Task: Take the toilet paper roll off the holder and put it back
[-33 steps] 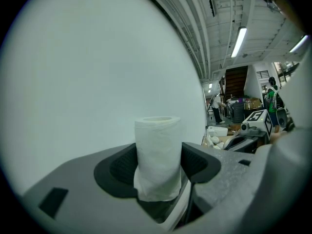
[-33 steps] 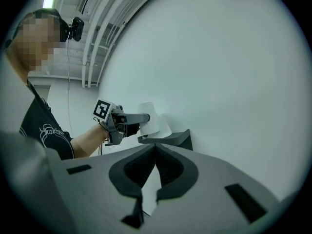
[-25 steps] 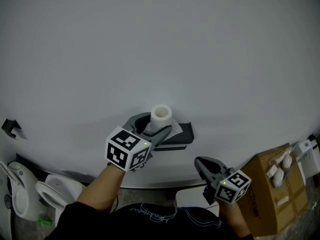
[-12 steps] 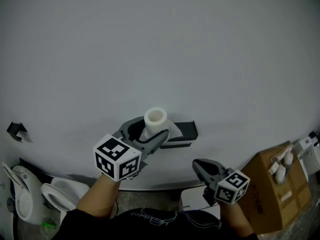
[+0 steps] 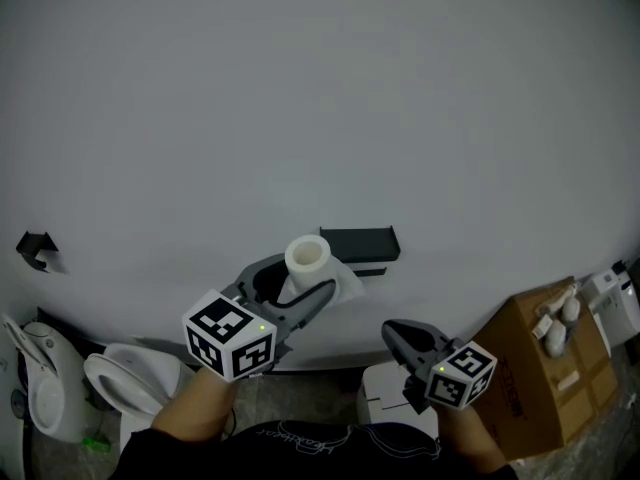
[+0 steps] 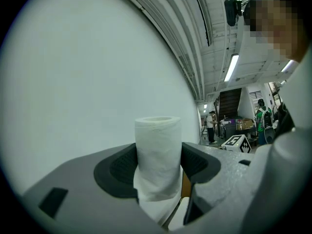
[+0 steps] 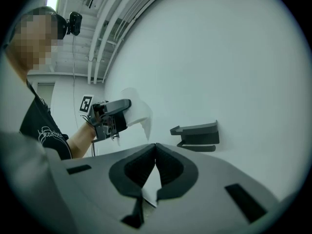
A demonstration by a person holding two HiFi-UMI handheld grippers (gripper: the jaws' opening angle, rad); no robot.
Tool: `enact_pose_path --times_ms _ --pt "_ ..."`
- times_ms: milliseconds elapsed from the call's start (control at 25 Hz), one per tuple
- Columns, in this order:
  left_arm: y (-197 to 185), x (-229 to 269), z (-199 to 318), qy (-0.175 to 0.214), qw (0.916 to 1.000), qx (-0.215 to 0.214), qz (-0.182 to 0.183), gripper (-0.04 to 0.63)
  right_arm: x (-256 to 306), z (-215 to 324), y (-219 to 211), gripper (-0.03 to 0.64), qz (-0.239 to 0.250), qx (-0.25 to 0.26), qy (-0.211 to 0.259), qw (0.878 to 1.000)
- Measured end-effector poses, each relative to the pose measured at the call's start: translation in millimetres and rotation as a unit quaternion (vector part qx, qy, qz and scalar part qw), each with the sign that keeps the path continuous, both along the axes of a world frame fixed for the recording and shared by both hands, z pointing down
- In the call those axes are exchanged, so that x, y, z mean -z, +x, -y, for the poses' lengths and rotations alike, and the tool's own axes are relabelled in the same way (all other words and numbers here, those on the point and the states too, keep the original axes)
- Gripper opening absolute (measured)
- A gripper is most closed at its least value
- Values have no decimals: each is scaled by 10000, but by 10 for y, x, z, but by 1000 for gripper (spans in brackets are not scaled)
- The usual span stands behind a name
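My left hand-held gripper (image 5: 298, 280) points level, its jaws pressed on either side of the toilet paper roll (image 5: 307, 258), with my bare left forearm (image 5: 195, 408) behind it. My right hand-held gripper (image 5: 395, 330) is also level, jaws meeting at the tips, seemingly empty.

Toilet paper roll (image 6: 157, 156) upright between jaws

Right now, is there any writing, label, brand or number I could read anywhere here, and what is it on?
No text here can be read.
Left cube and right cube: black-and-white square patterns only, no letters.
Shirt print: a line of script, too blurred to read.
Cardboard box: any print is too small to tell.
Toilet paper roll and holder: blank.
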State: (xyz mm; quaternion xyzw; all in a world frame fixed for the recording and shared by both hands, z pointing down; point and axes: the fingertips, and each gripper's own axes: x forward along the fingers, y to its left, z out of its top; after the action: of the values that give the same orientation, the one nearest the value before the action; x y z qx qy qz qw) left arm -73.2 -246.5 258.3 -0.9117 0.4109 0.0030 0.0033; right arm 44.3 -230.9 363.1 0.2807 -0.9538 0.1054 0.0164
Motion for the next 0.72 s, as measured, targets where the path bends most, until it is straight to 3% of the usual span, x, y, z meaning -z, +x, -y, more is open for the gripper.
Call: enact_pose_path --times_ms 480,720 --pt "-54 -651 -389 -554 9984 -53 96 270 -129 -430 -37 5 68 -220 -109 9997" --pt "-91 -873 -592 -629 9979 -62 163 270 -138 -572 -57 5 42 -301 -2 9995"
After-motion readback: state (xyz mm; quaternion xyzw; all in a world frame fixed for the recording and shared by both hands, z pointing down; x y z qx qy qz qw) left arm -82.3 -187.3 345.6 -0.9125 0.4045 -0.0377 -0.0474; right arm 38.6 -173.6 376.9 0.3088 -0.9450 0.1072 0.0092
